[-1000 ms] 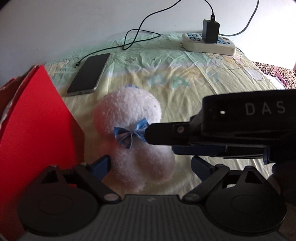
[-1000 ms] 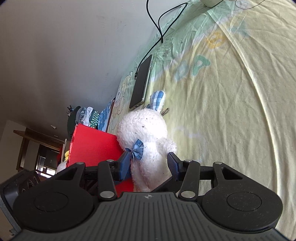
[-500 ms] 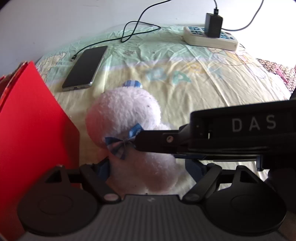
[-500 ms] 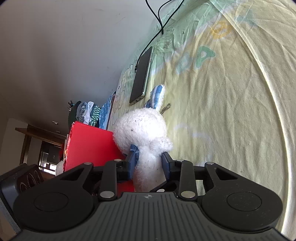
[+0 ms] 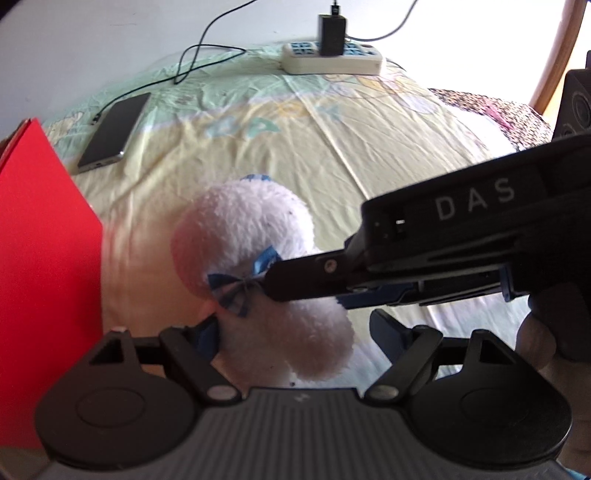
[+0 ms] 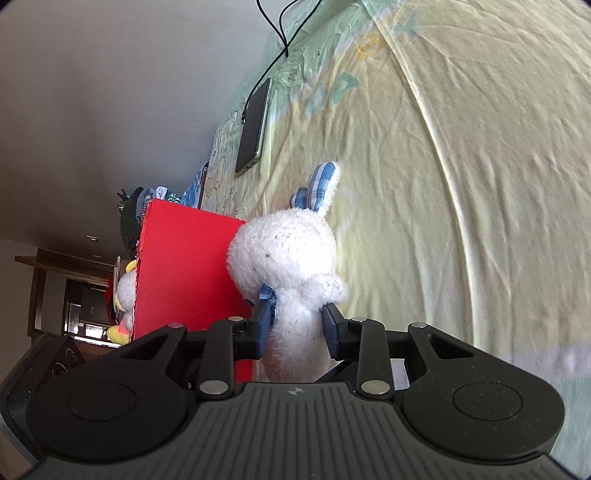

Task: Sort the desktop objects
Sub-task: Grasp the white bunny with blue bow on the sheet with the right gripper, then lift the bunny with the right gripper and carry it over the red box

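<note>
My right gripper [image 6: 297, 328] pinches the bunny [image 6: 288, 266] at the body under its bow, so I can carry it to the red box [image 6: 184, 273] just left of it. My left gripper [image 5: 295, 332] flanks the bunny wide, not clamping, maybe steadying. Beyond the bunny: phone [image 5: 114, 133], then power strip [image 5: 332, 61]. Versus a second ago: right fingers went from wide to clamped, bunny's now tilted and lifted toward the box

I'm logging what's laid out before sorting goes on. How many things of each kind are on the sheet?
Plush toys: 1, white rabbit
Boxes: 1, red box
Phones: 1, phone
Power strips: 1, power strip
Chargers: 1, black charger
Total: 5
</note>
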